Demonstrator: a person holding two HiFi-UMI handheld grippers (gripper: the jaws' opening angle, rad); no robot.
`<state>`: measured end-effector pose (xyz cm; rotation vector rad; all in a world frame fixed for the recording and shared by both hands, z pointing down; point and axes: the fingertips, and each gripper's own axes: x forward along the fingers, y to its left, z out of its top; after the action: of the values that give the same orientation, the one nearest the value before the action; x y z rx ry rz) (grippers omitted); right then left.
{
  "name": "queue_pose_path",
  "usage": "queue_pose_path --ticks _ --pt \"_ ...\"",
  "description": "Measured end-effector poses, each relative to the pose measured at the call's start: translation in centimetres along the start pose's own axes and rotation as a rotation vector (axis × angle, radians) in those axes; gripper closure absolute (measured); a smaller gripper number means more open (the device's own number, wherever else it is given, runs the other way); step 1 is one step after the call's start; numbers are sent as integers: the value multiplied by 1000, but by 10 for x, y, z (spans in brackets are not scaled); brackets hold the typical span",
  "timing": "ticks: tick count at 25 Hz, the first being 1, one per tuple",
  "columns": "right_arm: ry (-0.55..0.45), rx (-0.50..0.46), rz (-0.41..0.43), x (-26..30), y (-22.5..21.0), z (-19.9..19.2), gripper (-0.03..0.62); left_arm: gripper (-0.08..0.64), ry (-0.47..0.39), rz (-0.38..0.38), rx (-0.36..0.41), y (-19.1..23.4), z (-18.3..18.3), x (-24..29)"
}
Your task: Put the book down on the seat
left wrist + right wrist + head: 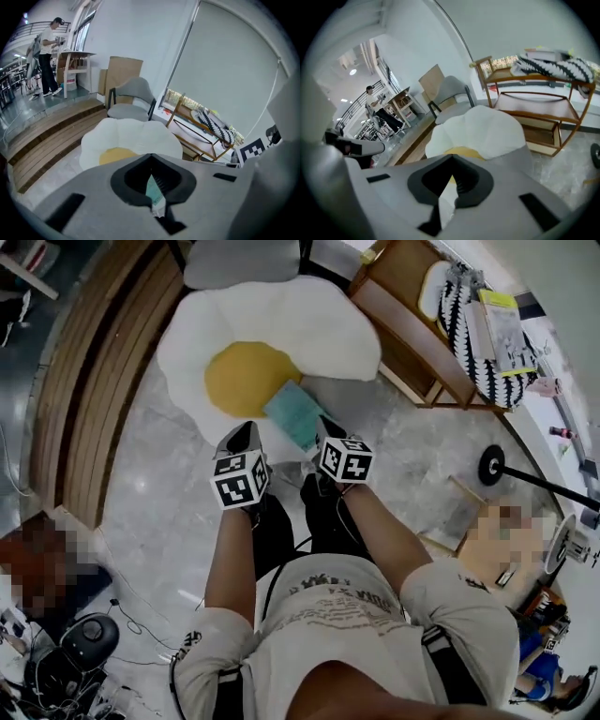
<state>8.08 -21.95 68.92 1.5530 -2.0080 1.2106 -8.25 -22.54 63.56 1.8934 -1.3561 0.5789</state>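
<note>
The thin teal book is pinched by the left tool and the right tool, each clamped tight on its near edge. It hangs above the near rim of the seat, a plump white fried-egg cushion with a yellow yolk. Slatted wooden steps flank the seat on the left and an open wooden rack on the right, all on a glossy marble floor.

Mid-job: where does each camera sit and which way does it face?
Head view: on the person's head, steeply down at the book and egg-shaped seat; forearms, chest, left gripper, right gripper show.
Left gripper view: on that gripper, along its jaws shut on the book, towards seat and wooden steps.
Right gripper view: on that gripper, along its jaws shut on the book, towards seat and wooden rack.
All share book and seat.
</note>
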Motion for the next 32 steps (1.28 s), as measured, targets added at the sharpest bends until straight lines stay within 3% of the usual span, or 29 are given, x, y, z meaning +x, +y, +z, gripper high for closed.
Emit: queue_pose_path --ticks 5,12,24,32 --pt "-121 -174 -21 -42 54 72 566 540 -94 3 -29 -5 64 -51" --pt "-355 -341 -20 -116 125 164 566 539 -220 14 107 -30 135 -113" --pt "-725 -422 110 -231 221 288 566 540 -555 -17 237 -75 263 -225" --pt "-843 -470 130 -275 247 315 566 540 -701 17 290 -81 296 -270"
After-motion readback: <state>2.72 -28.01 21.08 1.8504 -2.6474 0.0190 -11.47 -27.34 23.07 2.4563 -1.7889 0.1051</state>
